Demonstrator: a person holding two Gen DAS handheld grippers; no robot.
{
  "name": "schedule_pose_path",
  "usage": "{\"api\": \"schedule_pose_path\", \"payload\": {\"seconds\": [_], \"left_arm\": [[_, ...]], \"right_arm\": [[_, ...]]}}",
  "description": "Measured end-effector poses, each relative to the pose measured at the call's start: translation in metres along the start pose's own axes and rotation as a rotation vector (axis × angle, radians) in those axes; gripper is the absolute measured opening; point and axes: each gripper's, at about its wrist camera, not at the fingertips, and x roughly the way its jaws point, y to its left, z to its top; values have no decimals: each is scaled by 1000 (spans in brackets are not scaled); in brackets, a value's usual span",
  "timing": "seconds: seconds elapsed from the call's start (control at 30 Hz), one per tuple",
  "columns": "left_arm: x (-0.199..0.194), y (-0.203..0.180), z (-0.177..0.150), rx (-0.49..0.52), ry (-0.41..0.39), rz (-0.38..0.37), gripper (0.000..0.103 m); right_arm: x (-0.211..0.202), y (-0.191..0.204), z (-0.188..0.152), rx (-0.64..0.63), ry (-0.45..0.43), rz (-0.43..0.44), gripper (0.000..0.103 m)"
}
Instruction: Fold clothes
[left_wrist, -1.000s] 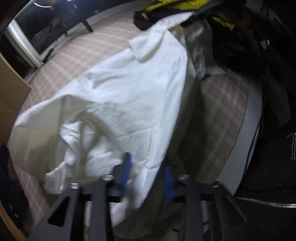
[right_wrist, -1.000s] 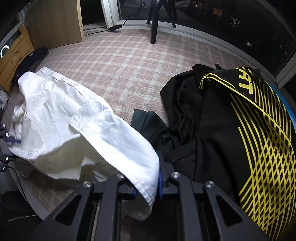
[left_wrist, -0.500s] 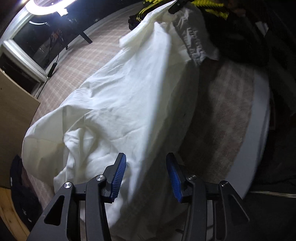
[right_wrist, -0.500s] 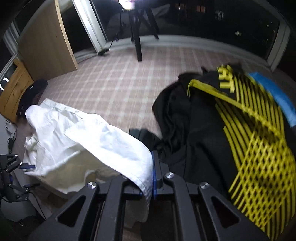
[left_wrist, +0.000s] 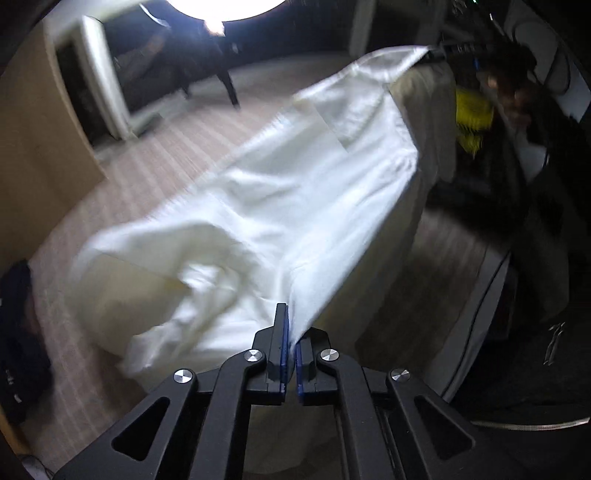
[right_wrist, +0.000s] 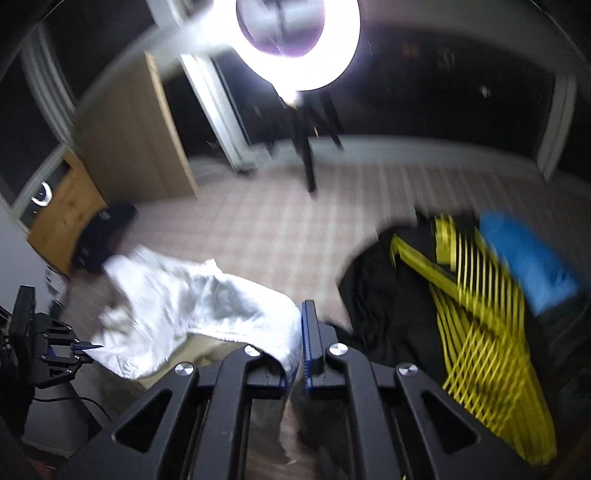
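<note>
A white shirt (left_wrist: 295, 206) hangs stretched between the two tongs above a bed with a checked cover (right_wrist: 280, 229) — one end lifted, the middle sagging and its lower folds bunched on the cover at the near left. The left tongs (left_wrist: 290, 354) are closed tight on a corner of the cloth, the blue pads (left_wrist: 282, 343) pressed together with the fabric running up out of them toward the far right. The right tongs (right_wrist: 295, 347) are likewise clamped on the shirt's other end, which drapes over the left finger and falls below it; in the left wrist view that far end is pulled up to a point at the upper right. To the right of the shirt lies a heap of dark clothes, with a black garment with yellow stripes (right_wrist: 476, 306) on top and a blue cloth (right_wrist: 524, 262) just beyond it. A dark item (right_wrist: 103, 236) sits at the far left edge of the bed beside wooden furniture (right_wrist: 136, 140). A lit ring light (right_wrist: 299, 40) on a dark stand stands beyond the bed — both views are motion-blurred.
</note>
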Motion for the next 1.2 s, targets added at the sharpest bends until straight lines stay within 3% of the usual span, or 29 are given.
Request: {"api": "schedule_pose_path", "payload": {"seconds": [0.17, 0.3, 0.37, 0.47, 0.6, 0.8, 0.87, 0.97, 1.03, 1.07, 1.1, 1.2], "left_arm": [[-45, 15, -6, 16, -119, 95, 1], [-14, 28, -25, -13, -67, 106, 1], [-25, 30, -20, 6, -81, 135, 1], [-87, 40, 3, 37, -194, 218, 1], [-195, 50, 39, 89, -337, 368, 1], [-306, 19, 67, 226, -426, 539, 1], [-325, 14, 65, 224, -482, 544, 1], [-296, 26, 64, 165, -370, 453, 1], [-262, 31, 57, 162, -257, 437, 1], [-258, 30, 54, 173, -245, 447, 1], [-257, 28, 51, 185, -244, 460, 1], [-297, 29, 48, 146, -343, 456, 1]], "right_arm": [[-53, 43, 40, -63, -150, 9, 6], [-58, 76, 52, -93, -164, -32, 5], [-57, 95, 54, -120, -156, -72, 4], [-93, 119, 74, -150, -231, -107, 4], [-176, 150, 114, -178, -378, -124, 4], [-294, 195, 154, -213, -539, -122, 4], [-329, 213, 154, -225, -623, -119, 4], [-334, 228, 156, -231, -618, -115, 3], [-308, 238, 157, -260, -529, -134, 3], [-298, 241, 156, -268, -494, -135, 3], [-290, 243, 154, -279, -476, -143, 3], [-293, 247, 152, -287, -502, -155, 3]]}}
